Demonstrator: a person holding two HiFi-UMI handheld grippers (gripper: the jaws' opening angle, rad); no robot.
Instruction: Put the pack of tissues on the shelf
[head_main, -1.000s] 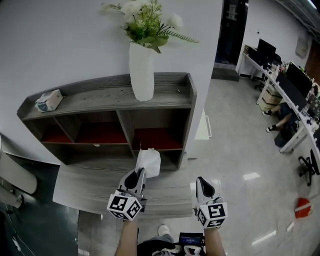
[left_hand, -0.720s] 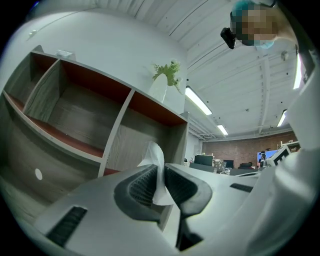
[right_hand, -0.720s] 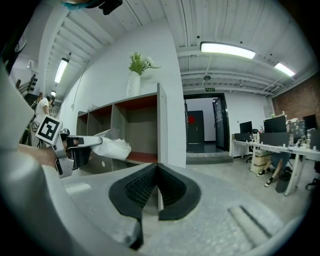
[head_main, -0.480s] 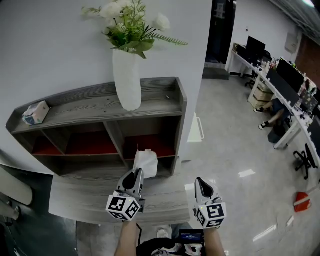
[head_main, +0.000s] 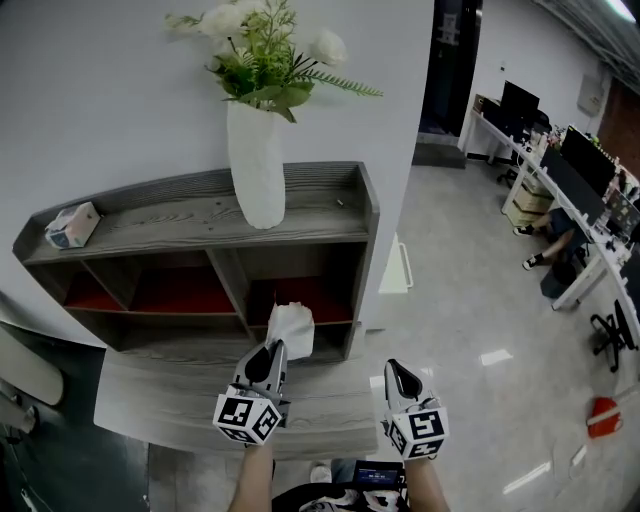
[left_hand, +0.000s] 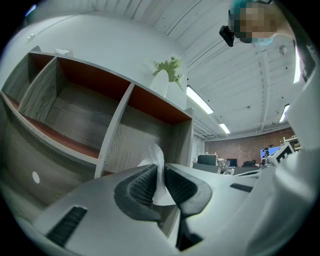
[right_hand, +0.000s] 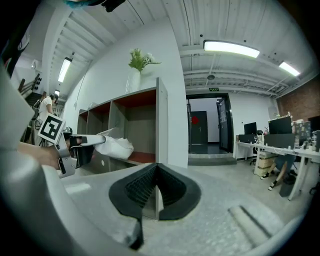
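Observation:
A white pack of tissues (head_main: 291, 329) is pinched by its edge in my left gripper (head_main: 272, 349), which is shut on it. It hangs in front of the lower right compartment (head_main: 300, 300) of the grey wooden shelf (head_main: 190, 215). In the left gripper view the pack (left_hand: 158, 172) stands up between the pads, with the open compartments behind it. My right gripper (head_main: 392, 368) is level with the left one, to its right, shut and empty. In the right gripper view the jaws (right_hand: 156, 172) are together, and the left gripper (right_hand: 75, 146) and the pack (right_hand: 116, 146) show at left.
A white vase with flowers (head_main: 256, 165) and a small tissue box (head_main: 70, 224) stand on the shelf's top board. A low grey ledge (head_main: 150, 392) runs in front of the shelf. Desks with monitors (head_main: 585, 190) line the right. A red object (head_main: 603, 415) lies on the floor.
The view has swung, so the shelf sits further left in the picture. The left gripper still holds the pack, now slightly nearer the lower right compartment. The right gripper has barely moved.

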